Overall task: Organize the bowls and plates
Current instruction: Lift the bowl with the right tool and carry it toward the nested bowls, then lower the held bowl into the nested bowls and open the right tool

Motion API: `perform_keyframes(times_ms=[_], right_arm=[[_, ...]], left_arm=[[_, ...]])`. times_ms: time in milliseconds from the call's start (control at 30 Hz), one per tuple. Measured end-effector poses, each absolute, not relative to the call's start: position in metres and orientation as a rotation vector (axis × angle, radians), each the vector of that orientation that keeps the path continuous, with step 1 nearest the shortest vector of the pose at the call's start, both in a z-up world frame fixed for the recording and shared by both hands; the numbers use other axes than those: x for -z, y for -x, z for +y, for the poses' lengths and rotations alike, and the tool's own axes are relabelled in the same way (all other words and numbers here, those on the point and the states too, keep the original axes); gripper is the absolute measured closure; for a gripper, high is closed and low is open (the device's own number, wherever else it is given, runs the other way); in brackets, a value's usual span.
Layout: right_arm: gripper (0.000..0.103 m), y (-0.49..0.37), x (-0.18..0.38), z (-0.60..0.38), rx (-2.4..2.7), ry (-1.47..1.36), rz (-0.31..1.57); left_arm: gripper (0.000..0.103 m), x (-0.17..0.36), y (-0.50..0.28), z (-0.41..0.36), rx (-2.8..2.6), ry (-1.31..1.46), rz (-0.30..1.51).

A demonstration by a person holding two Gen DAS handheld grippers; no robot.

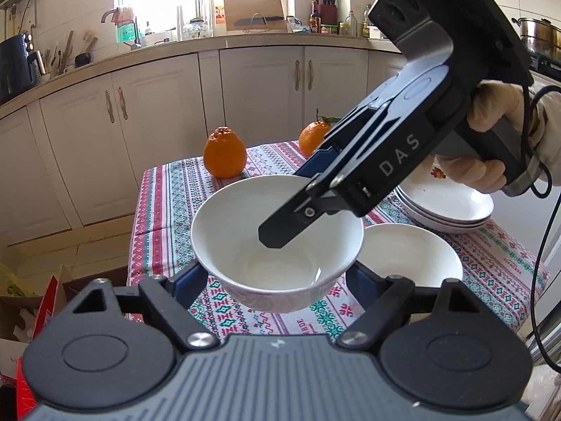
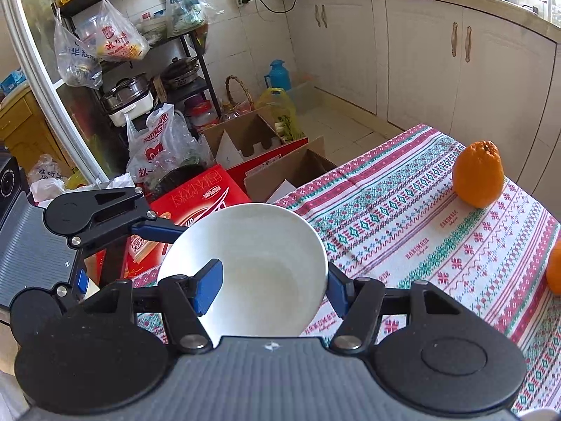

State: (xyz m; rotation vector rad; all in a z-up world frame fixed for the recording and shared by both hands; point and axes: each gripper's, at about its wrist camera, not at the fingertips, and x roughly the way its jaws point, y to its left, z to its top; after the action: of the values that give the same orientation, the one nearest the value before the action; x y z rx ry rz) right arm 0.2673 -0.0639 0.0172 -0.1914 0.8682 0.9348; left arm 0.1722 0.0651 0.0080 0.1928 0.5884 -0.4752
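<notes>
The left gripper sat at the bottom of the left wrist view, jaws wide. Its blue pads pressed on the outer wall of a white bowl from both sides. The bowl filled the middle of that view and hung a little clear of the cloth, its shadow on the pattern beneath.

The right gripper came in from the upper right, slanting down. It was fairly narrow and pinched the bowl's wall. In the right wrist view one blue pad lay inside the bowl at lower centre-left, and the other was outside the rim at lower centre-right. There the bowl looked tilted, with the left gripper's finger reaching its far side from the left edge. A gloved hand held the right gripper's handle at the right edge.

Just right of the held bowl a second bowl stood on the cloth. Behind it was a stack of plates. Two oranges stood near the far edge of the table, well apart from the bowl, one at centre and one partly behind the right gripper. Cream cabinets ran across the top
</notes>
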Motion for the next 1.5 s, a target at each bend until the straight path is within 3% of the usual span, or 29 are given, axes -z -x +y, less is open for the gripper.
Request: perform_keyframes(times_ms=[867,1500], right_arm=[[0.035,-0.212,-0.009,-0.16,-0.799,0.103,0.844],[0.033,-0.212,0.015,-0.166,-0.795,0.095,0.872]], left_arm=[[0.018,-0.001,-0.151,-0.012,0.639,-0.248,0.613],[0.018,0.012,-0.157,-0.017,0.648,-0.256,0.666]])
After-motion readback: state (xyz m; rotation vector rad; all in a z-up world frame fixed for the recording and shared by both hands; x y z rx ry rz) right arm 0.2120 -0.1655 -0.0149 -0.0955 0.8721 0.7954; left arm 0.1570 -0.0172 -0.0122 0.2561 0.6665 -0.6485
